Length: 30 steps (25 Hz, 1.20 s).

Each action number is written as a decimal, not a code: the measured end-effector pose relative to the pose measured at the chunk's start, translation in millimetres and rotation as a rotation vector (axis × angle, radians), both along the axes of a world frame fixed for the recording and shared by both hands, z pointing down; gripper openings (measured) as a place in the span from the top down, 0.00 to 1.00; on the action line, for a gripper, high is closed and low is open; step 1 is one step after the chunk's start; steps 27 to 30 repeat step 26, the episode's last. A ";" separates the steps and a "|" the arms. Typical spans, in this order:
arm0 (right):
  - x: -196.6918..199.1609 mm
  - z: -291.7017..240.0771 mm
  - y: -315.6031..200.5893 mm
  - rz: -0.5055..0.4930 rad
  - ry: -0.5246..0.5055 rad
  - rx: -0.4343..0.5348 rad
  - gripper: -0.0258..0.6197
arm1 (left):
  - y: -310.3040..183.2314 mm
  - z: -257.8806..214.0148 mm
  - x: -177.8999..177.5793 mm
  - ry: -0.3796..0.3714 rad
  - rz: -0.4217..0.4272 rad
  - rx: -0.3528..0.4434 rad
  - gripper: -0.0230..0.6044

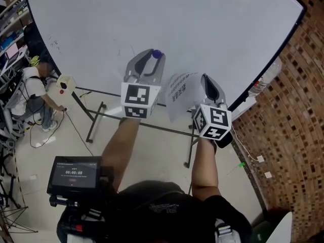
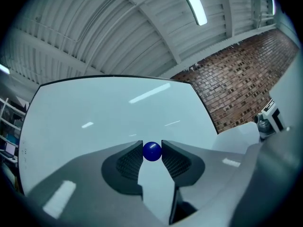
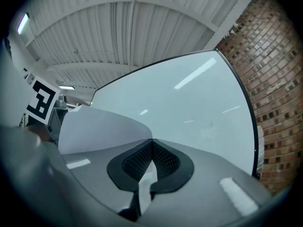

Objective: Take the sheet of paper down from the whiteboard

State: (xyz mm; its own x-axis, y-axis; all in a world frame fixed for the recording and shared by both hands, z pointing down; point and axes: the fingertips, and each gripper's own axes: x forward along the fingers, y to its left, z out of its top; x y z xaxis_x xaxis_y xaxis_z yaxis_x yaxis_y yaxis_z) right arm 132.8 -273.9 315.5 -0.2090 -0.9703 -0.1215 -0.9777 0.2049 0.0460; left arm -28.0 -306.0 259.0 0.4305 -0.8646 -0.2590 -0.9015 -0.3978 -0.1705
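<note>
This is a workshop-like lab hall, with a corrugated metal roof (image 2: pixel 85 32), strip lights (image 2: pixel 195 6), a brick wall (image 1: pixel 298 110), a whiteboard (image 1: pixel 177 24) on a stand (image 1: pixel 96 121), cluttered shelves (image 1: pixel 11 9) and floor cables (image 1: pixel 76 126).

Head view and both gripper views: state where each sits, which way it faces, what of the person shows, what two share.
Head view: on the head, steeply down at whiteboard; both forearms, left gripper, right gripper.
Left gripper view: on that gripper, along jaws shut on blue magnet, towards whiteboard; no body.
Right gripper view: along jaws shut on sheet of paper; body unclear.
Shared: all show the whiteboard.
</note>
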 end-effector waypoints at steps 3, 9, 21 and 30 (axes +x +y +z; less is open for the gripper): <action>-1.6 -0.5 1.1 0.007 0.009 0.004 0.94 | 2.9 -1.2 1.7 -0.003 0.008 0.005 0.77; 4.1 -5.0 3.0 0.030 0.031 0.016 0.94 | 3.3 0.9 10.1 0.006 0.018 -0.002 0.77; -3.8 -7.8 5.3 0.044 0.106 0.017 0.94 | 4.5 3.7 16.5 0.000 0.025 -0.013 0.77; -14.4 -19.1 5.5 0.040 0.117 0.054 0.94 | 2.3 1.7 11.3 0.003 0.017 -0.011 0.77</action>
